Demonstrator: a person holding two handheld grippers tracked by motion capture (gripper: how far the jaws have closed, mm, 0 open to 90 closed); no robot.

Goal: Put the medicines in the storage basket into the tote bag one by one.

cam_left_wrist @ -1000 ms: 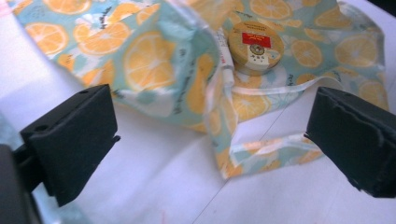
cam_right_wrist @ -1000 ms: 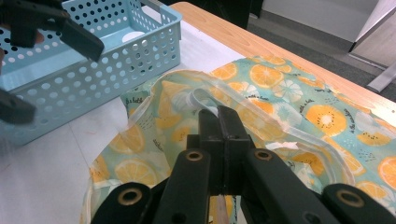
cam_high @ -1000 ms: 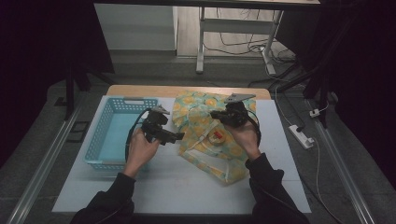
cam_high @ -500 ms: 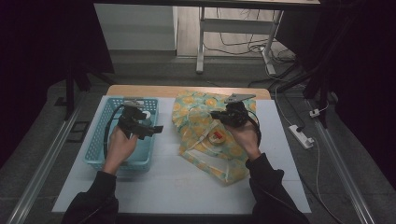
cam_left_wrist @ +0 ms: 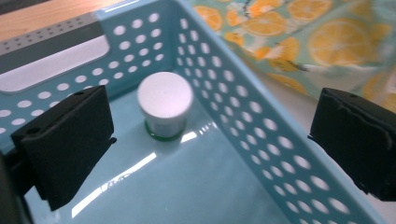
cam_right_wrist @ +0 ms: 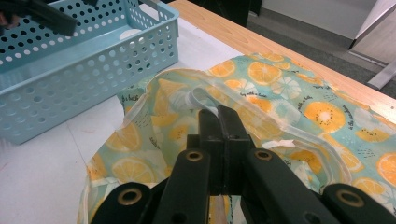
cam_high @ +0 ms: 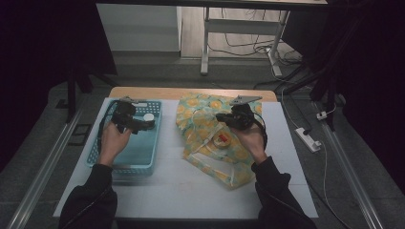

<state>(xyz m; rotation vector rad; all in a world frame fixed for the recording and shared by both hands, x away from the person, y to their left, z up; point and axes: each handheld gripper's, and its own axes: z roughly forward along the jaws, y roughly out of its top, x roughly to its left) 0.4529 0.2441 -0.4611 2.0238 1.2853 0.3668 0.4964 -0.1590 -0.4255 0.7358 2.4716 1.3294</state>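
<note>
No readable print on the bag [cam_right_wrist: 289, 100]. My left fingers [cam_left_wrist: 60, 144] gape wide over the jar [cam_left_wrist: 165, 103] in the basket [cam_left_wrist: 243, 126]; right fingers [cam_right_wrist: 224, 130] pinch the bag's rim. White worktop [cam_high: 167, 176], dim room.

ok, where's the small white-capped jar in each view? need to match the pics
High view: white-capped jar at the far right corner of the blue basket, just past the left claw.
Left gripper view: jar upper centre, standing in the basket corner between the two open jaws.
Right gripper view: a pale patch inside the basket, upper left, probably the jar; too hidden to be sure.
Shared landmark: the basket's perforated wall beside the orange-print bag.
</note>
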